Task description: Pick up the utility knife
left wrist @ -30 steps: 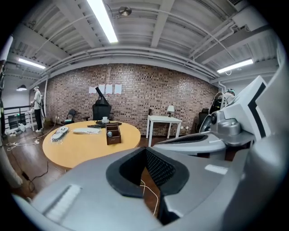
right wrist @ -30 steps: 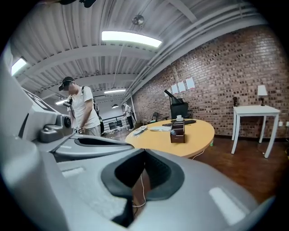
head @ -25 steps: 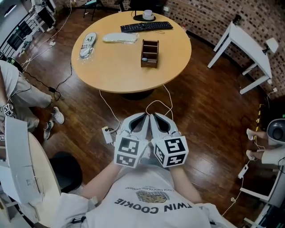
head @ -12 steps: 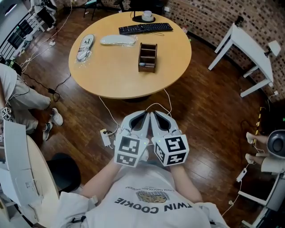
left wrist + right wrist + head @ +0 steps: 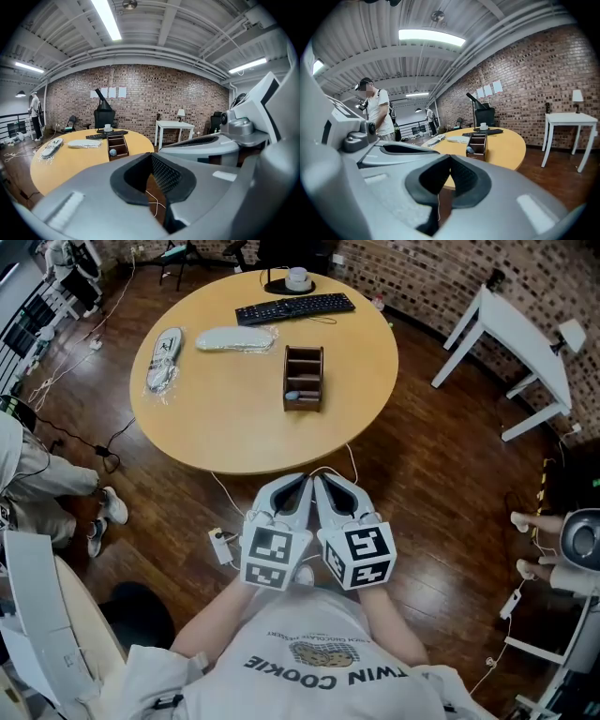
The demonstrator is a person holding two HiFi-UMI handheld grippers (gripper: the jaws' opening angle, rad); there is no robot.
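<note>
Because the round table (image 5: pixel 234 432) fills the upper half of the head view and is well apart from the tools, the left gripper (image 5: pixel 296 491) and the right gripper (image 5: pixel 328 491) are carried low and side by side at the lower middle of the frame. This reads as a carrying posture, not a reach. Each claw is pressed together with nothing between its pads. Through the gap beneath them, the gripper views show only floor and a loose white cable (image 5: pixel 153 202). What I take for the utility knife (image 5: pixel 162 354) is a grey-and-white oblong in clear wrap near the table's upper-left edge, though it is too small to be sure. It lies just left of a white packet (image 5: pixel 234 338), with a wooden organiser (image 5: pixel 303 378) at the table's middle and a keyboard (image 5: pixel 294 307) along the top. My judgement is that the approach comes first, and the jaws must part before any grasp.
</note>
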